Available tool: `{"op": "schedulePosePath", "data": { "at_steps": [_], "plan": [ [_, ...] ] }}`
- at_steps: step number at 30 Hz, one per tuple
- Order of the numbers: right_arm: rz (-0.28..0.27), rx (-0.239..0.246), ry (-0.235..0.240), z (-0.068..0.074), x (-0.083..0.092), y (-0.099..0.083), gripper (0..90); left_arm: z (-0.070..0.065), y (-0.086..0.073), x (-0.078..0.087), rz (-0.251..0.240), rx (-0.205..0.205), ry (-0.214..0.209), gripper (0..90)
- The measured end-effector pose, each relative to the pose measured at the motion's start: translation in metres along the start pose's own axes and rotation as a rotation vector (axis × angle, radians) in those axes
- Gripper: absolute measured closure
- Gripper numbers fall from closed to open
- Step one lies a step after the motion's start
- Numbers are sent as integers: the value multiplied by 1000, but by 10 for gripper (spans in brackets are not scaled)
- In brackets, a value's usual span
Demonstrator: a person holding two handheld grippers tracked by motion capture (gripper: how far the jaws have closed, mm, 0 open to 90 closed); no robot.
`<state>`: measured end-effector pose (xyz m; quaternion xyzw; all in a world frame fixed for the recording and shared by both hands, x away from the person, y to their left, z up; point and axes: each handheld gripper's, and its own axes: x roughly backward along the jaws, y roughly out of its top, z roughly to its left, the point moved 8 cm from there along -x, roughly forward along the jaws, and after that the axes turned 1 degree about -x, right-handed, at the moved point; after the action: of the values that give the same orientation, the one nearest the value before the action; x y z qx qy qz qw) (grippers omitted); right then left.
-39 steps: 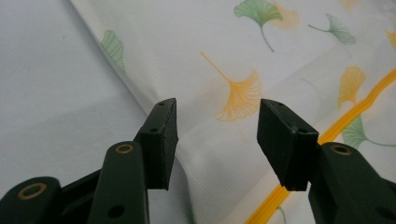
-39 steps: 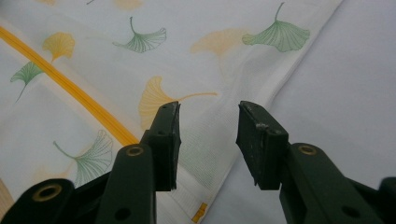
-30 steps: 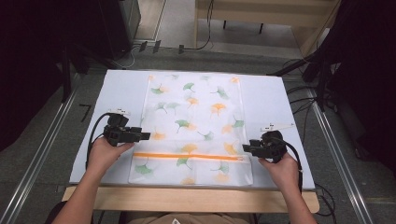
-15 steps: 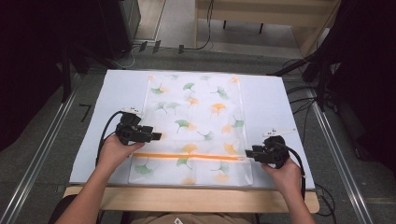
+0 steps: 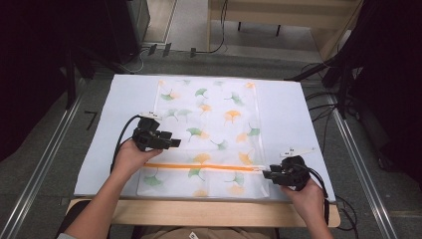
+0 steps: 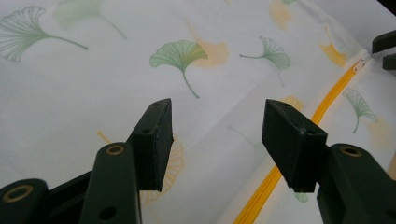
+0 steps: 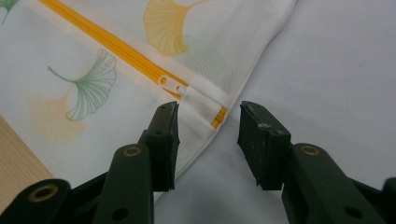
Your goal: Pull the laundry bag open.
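Grippers were both sitting low over the bench's near half, one in each hand. The right gripper (image 5: pixel 266 174) was down by the near right corner of the mesh laundry bag (image 5: pixel 209 119), jaws parted with nothing pinched between them. In the right gripper view (image 7: pixel 208 140) the bag's hemmed edge ran just ahead of the gap, and the white zipper pull (image 7: pixel 169 84) sat a bit beyond the jaw tips, at the end of the orange zipper (image 7: pixel 112 44). A strip of the wooden bench edge (image 7: pixel 16 154) peeked out at that view's lower left.

The left gripper (image 5: pixel 175 143) was farther in, over the bag's left side just past the zipper line, jaws spread wide and empty too. In the left gripper view (image 6: pixel 215 137) they hovered above the ginkgo-leaf print with the zipper (image 6: pixel 280 172) running off under the right-hand jaw; can't tell if they touched the fabric.

The bag itself lay flat on the pale sheet (image 5: pixel 298 114) covering the bench, centred, stretching from the near edge to the far edge. Its zipper (image 5: pixel 204 167) crossed it left to right close to the near end.
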<state>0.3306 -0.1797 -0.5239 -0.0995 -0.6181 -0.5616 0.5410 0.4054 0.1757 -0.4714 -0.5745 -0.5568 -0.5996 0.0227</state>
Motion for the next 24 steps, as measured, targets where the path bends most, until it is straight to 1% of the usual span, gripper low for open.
{"op": "schedulePosePath", "data": {
  "at_steps": [1,2,3,4,6,7,8,9,10,11,12,15,17,18,20,22,23,24],
  "plan": [
    [2,2,1,0,-1,-1,593,-1,1,-2,4,-3,-6,438],
    [19,17,-14,0,-4,-4,581,-2,2,-4,7,-5,-6,437],
    [19,17,-14,0,-4,-4,581,-3,2,-5,11,-8,-10,437],
    [13,30,-17,0,-4,-4,579,-4,2,-7,19,-14,-10,436],
    [4,34,-17,0,-6,-3,564,-5,3,-9,23,-11,-20,436],
    [-1,33,-19,1,-7,-2,550,-6,4,-9,24,-2,-27,449],
    [-3,42,-24,1,-8,-1,544,-6,5,-9,18,3,-28,453],
    [-15,67,-33,3,-11,0,546,-6,6,-9,12,4,-30,445],
    [-15,67,-33,3,-11,0,546,-6,7,-9,8,8,-34,445],
    [-16,75,-40,3,-11,1,560,-6,8,-9,5,13,-39,442],
    [-17,75,-47,3,-12,1,574,-7,9,-9,3,16,-43,420],
    [-20,82,-60,2,-12,1,618,-8,9,-11,8,19,-55,412],
    [-19,92,-69,2,-13,2,636,-9,9,-12,13,30,-70,385],
    [-11,91,-82,2,-13,2,653,-10,9,-13,16,34,-80,368],
    [-12,99,-82,2,-13,2,658,-10,8,-14,28,34,-86,359],
    [-1,95,-88,3,-13,3,669,-11,7,-15,38,37,-89,334],
    [4,95,-86,3,-14,4,682,-12,7,-16,35,40,-96,332],
    [4,95,-86,3,-14,4,682,-12,7,-16,34,39,-92,332]
  ]
}}
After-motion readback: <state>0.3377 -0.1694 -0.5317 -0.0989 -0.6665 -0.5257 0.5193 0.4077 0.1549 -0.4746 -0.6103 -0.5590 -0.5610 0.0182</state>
